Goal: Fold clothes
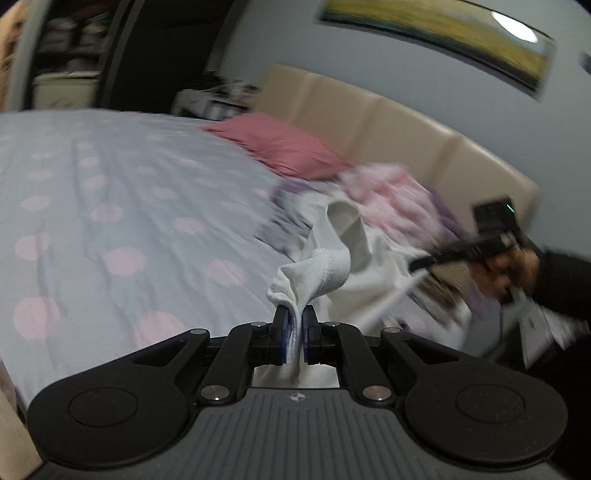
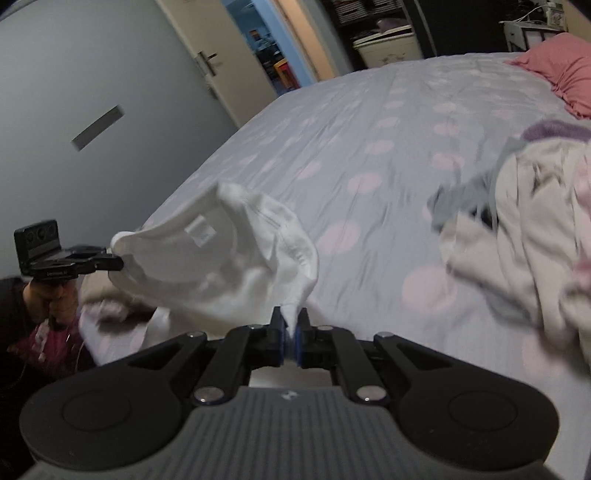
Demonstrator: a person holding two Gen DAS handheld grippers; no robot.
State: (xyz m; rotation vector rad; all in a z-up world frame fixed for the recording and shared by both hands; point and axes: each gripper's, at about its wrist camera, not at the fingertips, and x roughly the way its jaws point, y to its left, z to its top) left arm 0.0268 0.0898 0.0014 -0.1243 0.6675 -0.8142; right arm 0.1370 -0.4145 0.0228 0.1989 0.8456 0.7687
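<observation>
Two claws clamped on one white garment (image 2: 221, 251): left gripper (image 1: 294, 325), right gripper (image 2: 290, 332) | surface: grey pink-dotted bedspread (image 1: 110, 192) | frame right: clothes pile (image 2: 524, 221) | upper left: door (image 2: 199, 66)

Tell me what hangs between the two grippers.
The white garment spans from the left gripper to the right gripper, both jaws pinching it; clearest in the right wrist view.

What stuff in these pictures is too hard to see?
- White garment: what kind of garment it is cannot be told; it hangs bunched between the left gripper and the right gripper.
- Clothes pile: smeared by motion blur in the left wrist view; single pieces unclear.
- Wall picture: blurred, cut off by the top edge.
- Pink pillow: cut off by the right wrist view's edge.
</observation>
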